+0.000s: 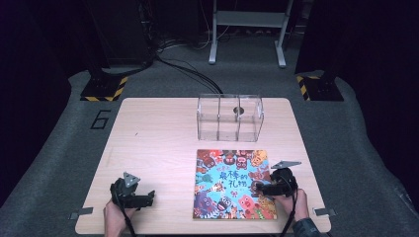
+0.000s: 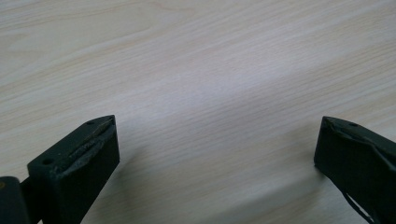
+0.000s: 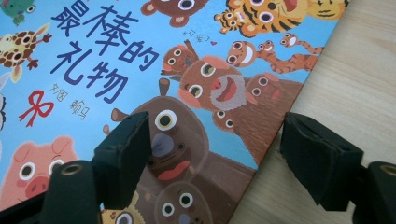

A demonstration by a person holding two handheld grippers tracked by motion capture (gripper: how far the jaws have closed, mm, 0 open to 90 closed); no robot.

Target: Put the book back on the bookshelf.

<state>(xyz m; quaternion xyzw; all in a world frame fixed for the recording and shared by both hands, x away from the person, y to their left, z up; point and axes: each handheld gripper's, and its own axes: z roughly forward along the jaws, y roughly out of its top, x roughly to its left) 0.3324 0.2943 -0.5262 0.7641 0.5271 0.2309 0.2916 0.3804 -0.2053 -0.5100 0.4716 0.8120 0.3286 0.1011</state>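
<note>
A colourful children's picture book (image 1: 231, 185) with cartoon animals and a blue cover lies flat on the light wooden table (image 1: 148, 143), on the near right part of its top. The right gripper (image 1: 267, 187) sits at the book's right edge; its jaws straddle that edge, one over the cover, the other over bare wood, with the pads not pressing on the book. The left gripper (image 1: 148, 198) rests low over bare wood at the near left, well apart from the book, jaws spread wide with nothing between them. A clear plastic three-compartment box (image 1: 230, 117) stands beyond the book.
</note>
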